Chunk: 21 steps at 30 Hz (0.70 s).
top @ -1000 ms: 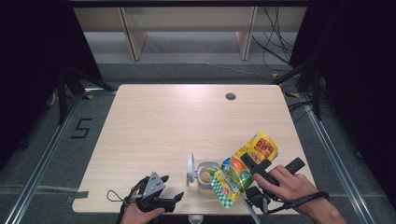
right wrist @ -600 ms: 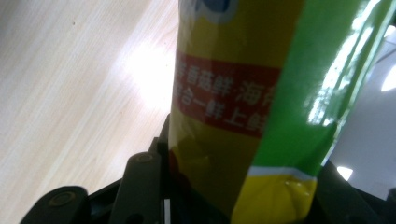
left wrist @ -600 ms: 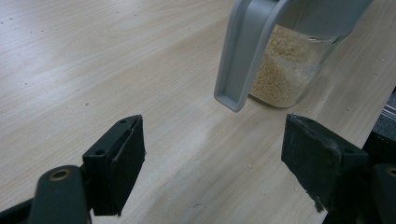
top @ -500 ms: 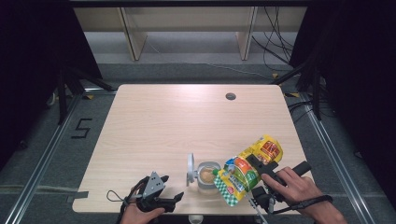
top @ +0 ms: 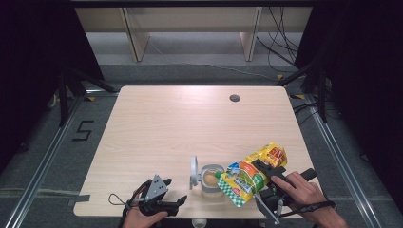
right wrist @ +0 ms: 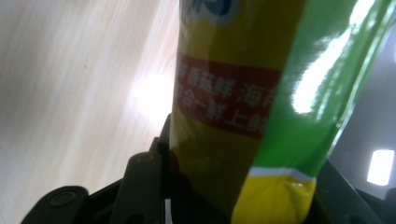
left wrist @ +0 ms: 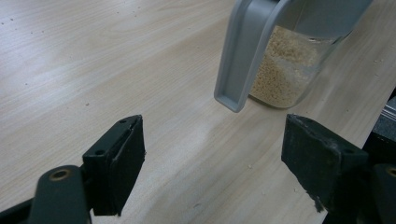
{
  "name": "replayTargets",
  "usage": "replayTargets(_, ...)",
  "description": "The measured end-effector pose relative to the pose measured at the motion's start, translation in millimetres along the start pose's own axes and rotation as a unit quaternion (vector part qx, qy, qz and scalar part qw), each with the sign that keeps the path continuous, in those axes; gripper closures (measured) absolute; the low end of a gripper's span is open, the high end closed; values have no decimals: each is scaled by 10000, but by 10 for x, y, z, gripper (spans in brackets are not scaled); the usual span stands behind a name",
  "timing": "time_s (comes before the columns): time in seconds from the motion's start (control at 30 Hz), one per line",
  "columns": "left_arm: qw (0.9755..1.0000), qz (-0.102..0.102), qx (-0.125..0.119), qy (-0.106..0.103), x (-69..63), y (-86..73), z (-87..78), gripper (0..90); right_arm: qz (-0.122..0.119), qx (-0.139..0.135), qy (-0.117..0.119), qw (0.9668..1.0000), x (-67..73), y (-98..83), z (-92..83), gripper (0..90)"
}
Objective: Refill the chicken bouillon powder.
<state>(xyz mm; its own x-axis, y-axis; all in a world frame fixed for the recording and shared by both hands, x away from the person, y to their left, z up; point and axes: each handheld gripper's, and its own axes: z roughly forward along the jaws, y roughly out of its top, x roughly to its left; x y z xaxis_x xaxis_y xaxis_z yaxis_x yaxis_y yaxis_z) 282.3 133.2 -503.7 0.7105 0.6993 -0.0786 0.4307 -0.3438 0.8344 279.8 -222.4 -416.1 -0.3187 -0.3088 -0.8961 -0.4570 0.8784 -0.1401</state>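
Spillage is judged the main risk: the yellow-green seasoning pouch (top: 251, 176) is held tilted with its lower end at the mouth of the clear jar (top: 210, 178), and if the tilt is steepened too fast, granules could overshoot the narrow opening and scatter on the wooden table (top: 180, 128). Whether the pouch mouth is cut open cannot be told. A second risk is judged from the jar itself: it is not steadied by anything, so a nudge from the pouch or the right gripper (top: 267, 176) could shove or tip it. The flip lid (top: 194, 172) stands open at the jar's left side, upright, and could be knocked shut if the pouch is swung across. Slip is also possible, since the glossy film is pinched at the pouch's middle only.

Right gripper jaws are seen partly closed and clamped on the pouch; in the right gripper view the pouch (right wrist: 261, 107) rises straight up between them, touching both sides, red text band just above the pinch. The pouch's far yellow end sticks out past the jaws toward the table's right edge.

Left gripper (top: 164, 202) lies low near the table's front edge, jaws wide, nothing between them. In the left gripper view the jar (left wrist: 287, 70), part-filled with pale granules, stands ahead of the jaws and toward the right one, apart from both, with the grey lid (left wrist: 245, 51) hanging down in front of it.
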Motion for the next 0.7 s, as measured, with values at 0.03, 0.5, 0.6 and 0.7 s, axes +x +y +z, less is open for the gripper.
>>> replayTargets(0.03,10000,0,-1,3,0,0,0,212,221,-16,33,9997,24,-17,6,614)
replayTargets(0.5,10000,16,6,-3,-1,2,0,212,1589,-632,288,9848,228,-227,70,646)
replayTargets(0.6,10000,-37,-35,-3,-7,4,3,212,1695,-820,352,9815,236,-253,98,651)
replayTargets(0.7,10000,53,14,28,6,6,-10,213,2327,-886,481,9673,305,-279,96,656)
